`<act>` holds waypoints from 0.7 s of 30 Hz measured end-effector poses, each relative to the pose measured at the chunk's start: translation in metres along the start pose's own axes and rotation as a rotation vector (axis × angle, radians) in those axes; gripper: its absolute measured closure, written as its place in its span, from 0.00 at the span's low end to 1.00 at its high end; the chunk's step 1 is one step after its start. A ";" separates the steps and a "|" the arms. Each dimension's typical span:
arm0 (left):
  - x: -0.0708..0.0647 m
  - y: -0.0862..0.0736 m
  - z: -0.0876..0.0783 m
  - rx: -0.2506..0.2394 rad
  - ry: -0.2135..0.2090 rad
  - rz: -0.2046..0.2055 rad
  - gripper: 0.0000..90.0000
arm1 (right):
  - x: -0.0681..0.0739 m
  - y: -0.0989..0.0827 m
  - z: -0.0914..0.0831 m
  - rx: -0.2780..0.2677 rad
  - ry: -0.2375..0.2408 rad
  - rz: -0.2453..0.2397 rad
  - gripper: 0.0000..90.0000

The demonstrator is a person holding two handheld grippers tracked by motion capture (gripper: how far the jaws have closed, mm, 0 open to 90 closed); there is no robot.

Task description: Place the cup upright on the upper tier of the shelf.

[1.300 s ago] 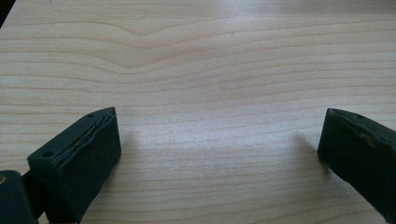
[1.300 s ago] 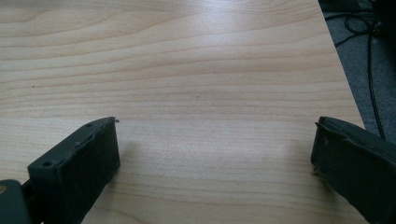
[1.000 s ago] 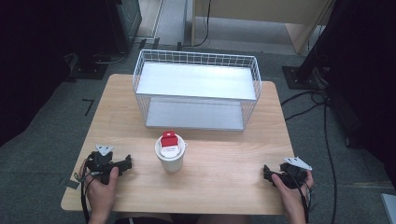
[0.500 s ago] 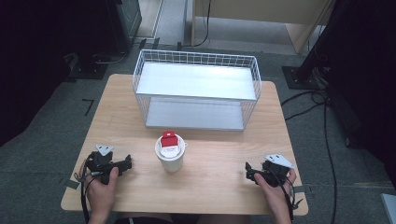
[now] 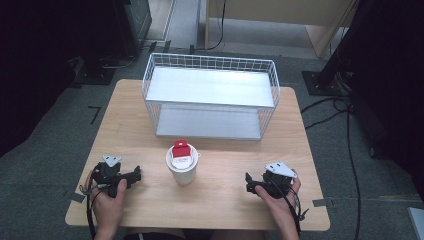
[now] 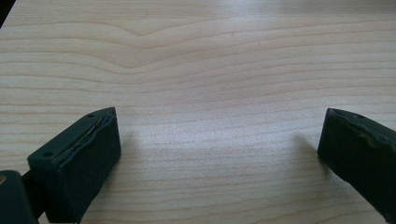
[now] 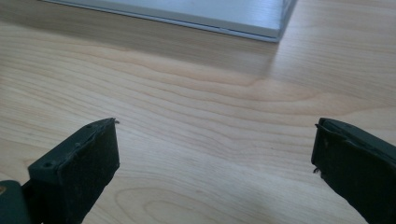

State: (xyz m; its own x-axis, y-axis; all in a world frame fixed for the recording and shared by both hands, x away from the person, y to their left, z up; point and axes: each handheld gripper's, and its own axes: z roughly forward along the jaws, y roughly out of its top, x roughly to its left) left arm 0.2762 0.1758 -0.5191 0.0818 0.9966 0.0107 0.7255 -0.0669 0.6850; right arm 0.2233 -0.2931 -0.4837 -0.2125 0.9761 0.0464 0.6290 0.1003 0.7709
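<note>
A white cup (image 5: 182,169) with a red and white item (image 5: 180,151) sticking out of its top stands at the front middle of the wooden table (image 5: 220,200). Behind it sits a white wire rack (image 5: 210,95) with two shelves. My left gripper (image 5: 133,176) rests on the table to the left of the cup, open, with bare wood between its jaws (image 6: 217,140). To the right of the cup my right gripper (image 5: 249,182) is open too, pointing left toward the cup, nothing between its jaws (image 7: 215,154). The rack's lower shelf edge (image 7: 187,14) lies ahead of it.
Dark stands and cables (image 5: 340,107) lie on the grey floor around the table. A wooden cabinet (image 5: 280,20) stands at the back. Bare wood (image 5: 220,150) lies between the cup and the rack.
My right gripper has moved left along the front of the table, closer to the cup. The left gripper and the cup have stayed where they were.
</note>
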 end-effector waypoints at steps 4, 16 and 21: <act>0.000 0.000 0.000 0.000 0.000 0.000 0.00 | 0.015 0.006 0.002 -0.009 0.027 -0.015 0.01; 0.000 0.000 0.000 0.000 0.000 0.000 0.00 | 0.048 0.019 0.003 -0.042 0.105 -0.048 0.01; 0.000 0.000 0.000 0.000 0.000 0.000 0.00 | 0.065 0.026 0.004 -0.050 0.139 -0.072 0.01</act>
State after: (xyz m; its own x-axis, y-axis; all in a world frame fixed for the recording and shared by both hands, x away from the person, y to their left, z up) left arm 0.2763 0.1758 -0.5190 0.0821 0.9966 0.0109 0.7256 -0.0673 0.6848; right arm 0.2283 -0.2262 -0.4633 -0.3594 0.9302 0.0747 0.5713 0.1560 0.8058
